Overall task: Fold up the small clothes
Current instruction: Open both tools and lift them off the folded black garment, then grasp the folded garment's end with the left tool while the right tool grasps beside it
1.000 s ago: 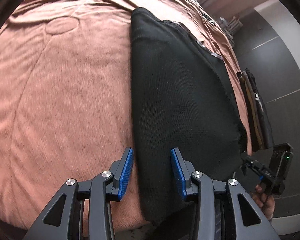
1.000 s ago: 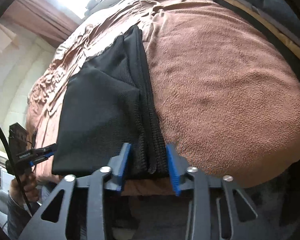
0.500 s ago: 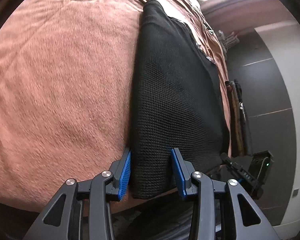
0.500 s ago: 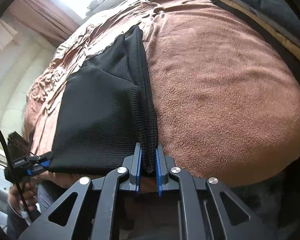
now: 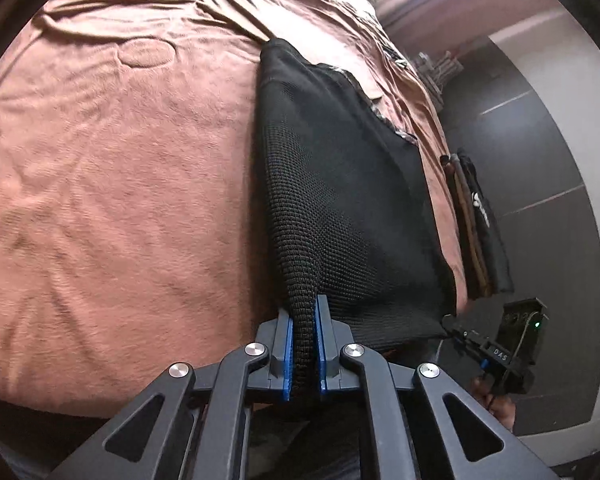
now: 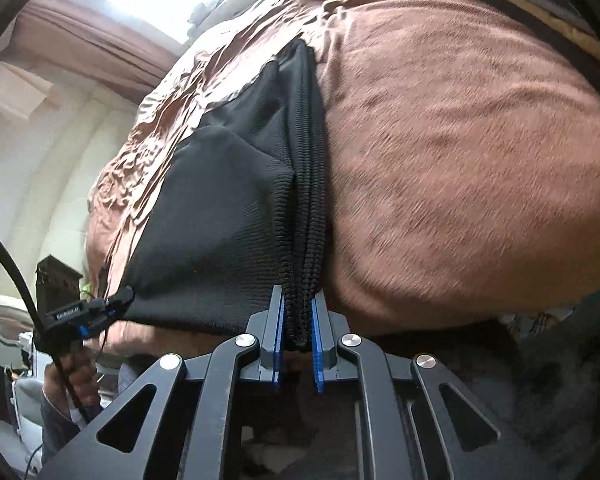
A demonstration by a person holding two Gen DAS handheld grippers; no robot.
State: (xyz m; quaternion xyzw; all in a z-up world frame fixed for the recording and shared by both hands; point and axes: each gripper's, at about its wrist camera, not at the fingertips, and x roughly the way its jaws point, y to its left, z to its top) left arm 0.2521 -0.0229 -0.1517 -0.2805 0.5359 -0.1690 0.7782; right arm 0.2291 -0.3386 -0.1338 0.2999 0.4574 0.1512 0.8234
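Your left gripper (image 5: 303, 334) has its blue pads clamped on the near left corner of the black knit garment (image 5: 340, 200), the fabric bunched into a thick ridge between them. Your right gripper (image 6: 298, 332) is pinching the opposite near corner, where several ribbed layers stack up and hang slightly past the pads. Both jaws are closed on cloth, with nothing slack showing at either grip.

The garment lies flat on the brown blanket (image 5: 120, 180), its near edge at the edge of the bed closest to you and its far end pointing toward the window. It already looks folded lengthwise, so the step in hand is probably carrying the near edge over to the far one.

To do that well, lift both corners together and keep the edge between them taut, so the middle does not sag and drag a crease along. Travel level and straight along the garment's length. Watch the right side: that stacked ribbing could slip a layer if you tug sideways. A pile of folded clothes (image 5: 480, 232) sits near the garment's right edge, so keep clear of it.
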